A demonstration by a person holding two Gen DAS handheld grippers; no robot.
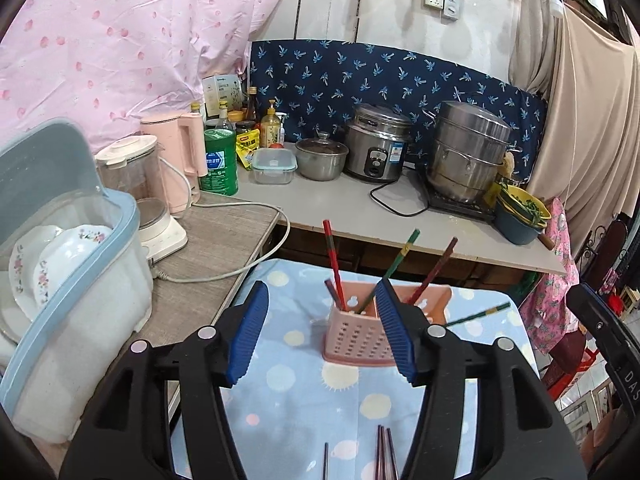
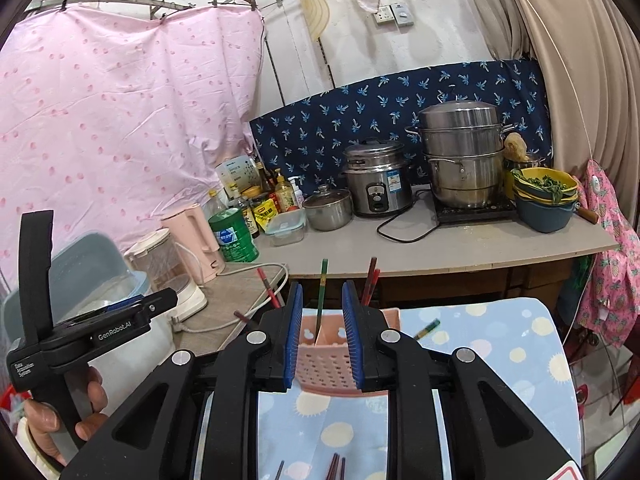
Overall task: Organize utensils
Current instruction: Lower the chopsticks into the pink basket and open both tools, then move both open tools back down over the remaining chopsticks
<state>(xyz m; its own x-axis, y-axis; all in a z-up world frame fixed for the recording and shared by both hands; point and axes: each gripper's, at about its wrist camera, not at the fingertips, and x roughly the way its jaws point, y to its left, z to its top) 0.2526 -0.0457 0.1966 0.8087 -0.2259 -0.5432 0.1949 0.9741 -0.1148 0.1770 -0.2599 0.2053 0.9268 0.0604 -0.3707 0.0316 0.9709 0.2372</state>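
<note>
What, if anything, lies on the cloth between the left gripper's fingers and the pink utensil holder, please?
Nothing: in the left wrist view only bare dotted tablecloth separates the left gripper from the pink utensil holder.

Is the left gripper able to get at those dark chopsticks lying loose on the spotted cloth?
Probably yes: the left gripper is open and empty, and the dark chopsticks lie uncovered just below it.

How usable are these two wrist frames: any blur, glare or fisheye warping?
Left wrist: sharp, evenly lit; grey countertop edge bows from fisheye, corners vignetted. Right wrist: equally sharp; pink perforated plastic utensil holder crisp, beige curtain curves strongly, no glare.
</note>
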